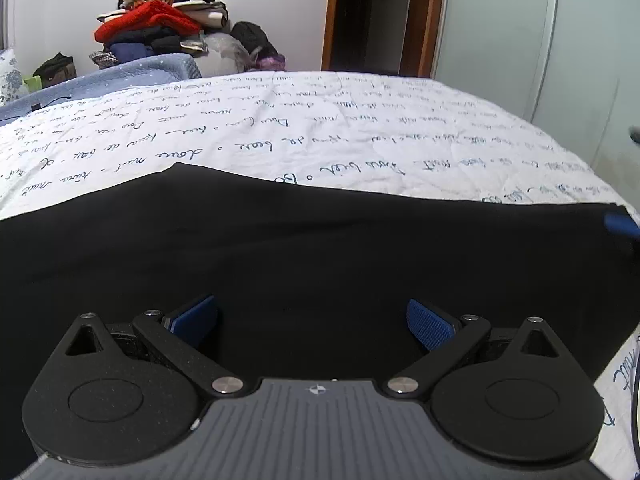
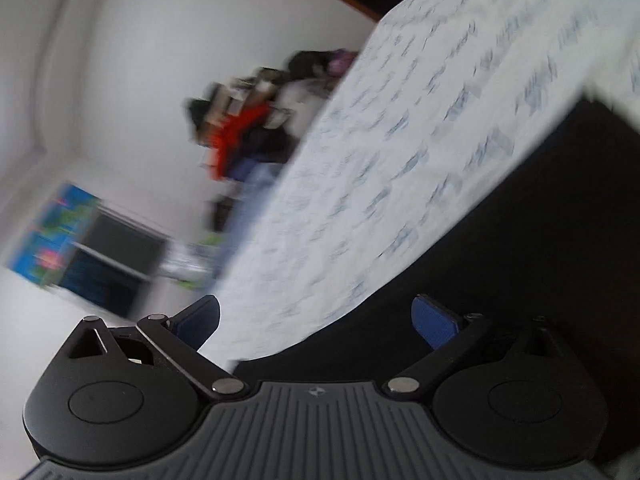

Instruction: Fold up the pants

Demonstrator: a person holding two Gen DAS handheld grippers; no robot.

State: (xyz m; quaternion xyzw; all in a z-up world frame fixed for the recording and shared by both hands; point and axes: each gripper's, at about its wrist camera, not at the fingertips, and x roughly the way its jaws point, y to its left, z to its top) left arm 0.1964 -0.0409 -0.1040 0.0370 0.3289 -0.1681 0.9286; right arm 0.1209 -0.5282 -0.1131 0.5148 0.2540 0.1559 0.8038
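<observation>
My left gripper hangs spread wide over the black, soft cloth pants lying flat on the white script-printed bedspread; my right gripper is spread too, empty. Limp, light fabric: I'd pinch an edge.

It was a home bedroom: a bed covered with a white quilt printed in handwriting, a heap of folded clothes piled against the wall, a wooden doorway, and wardrobe doors beside it.
</observation>
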